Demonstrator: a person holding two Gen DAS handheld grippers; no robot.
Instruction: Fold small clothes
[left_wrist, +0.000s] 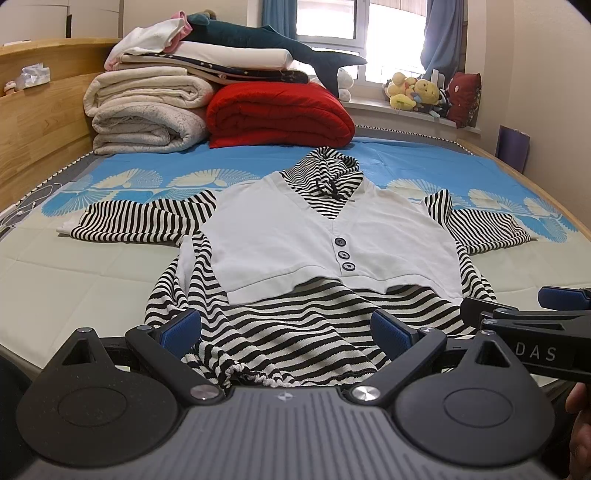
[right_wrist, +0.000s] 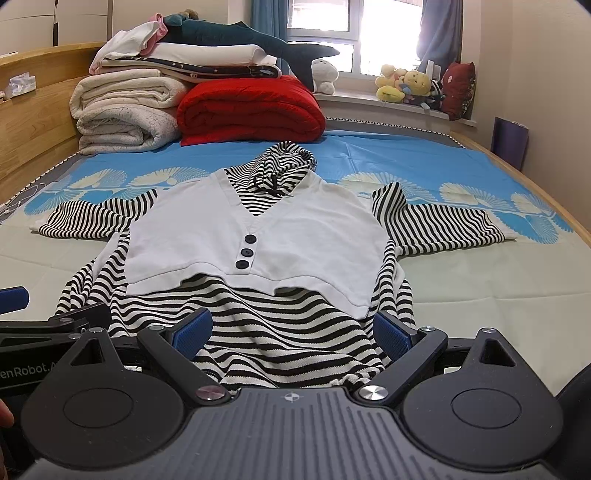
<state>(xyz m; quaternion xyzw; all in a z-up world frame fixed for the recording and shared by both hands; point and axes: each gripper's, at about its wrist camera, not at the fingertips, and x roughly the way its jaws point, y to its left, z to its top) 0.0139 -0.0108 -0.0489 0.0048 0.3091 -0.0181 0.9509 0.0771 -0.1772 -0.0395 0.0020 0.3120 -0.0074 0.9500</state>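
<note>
A small black-and-white striped hoodie (left_wrist: 295, 321) with a white buttoned vest front (left_wrist: 295, 240) lies face up on the bed, sleeves spread left and right, hood at the far end. My left gripper (left_wrist: 286, 330) is open over the left part of the striped hem, blue pads wide apart. My right gripper (right_wrist: 291, 330) is open over the right part of the hem (right_wrist: 280, 343). Each gripper shows at the edge of the other's view: the right gripper (left_wrist: 517, 310) and the left gripper (right_wrist: 48, 317). Nothing is held.
Folded white blankets (left_wrist: 147, 110) and a red quilt (left_wrist: 277, 114) are stacked at the bed's far end, a plush shark (left_wrist: 266, 40) on top. Soft toys (left_wrist: 417, 92) sit on the windowsill. A wooden headboard (left_wrist: 37, 122) runs along the left. The blue patterned sheet (left_wrist: 406, 158) surrounds the garment.
</note>
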